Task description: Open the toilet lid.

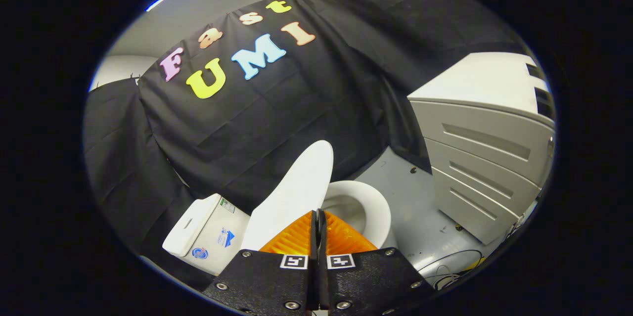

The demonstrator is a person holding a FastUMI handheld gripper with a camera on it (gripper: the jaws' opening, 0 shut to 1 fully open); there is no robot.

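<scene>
Clearly the gripper [318,217] has its two fingers pressed together with only a thin seam between them, and nothing is caught in that seam. It points forward and downward at the toilet, tilted so that the whole scene leans. Just ahead of the fingertips stands the toilet lid [296,192], raised and leaning back toward the tank [207,232], which sits ahead and to the left of the gripper. Whether the fingertips touch the lid's edge cannot be told. The open bowl and seat ring [368,204] show just ahead and to the right of the fingers. Farther right, on the grey floor [410,197], stands a white drawer cabinet [487,143], with loose cables [455,269] near its base.
</scene>
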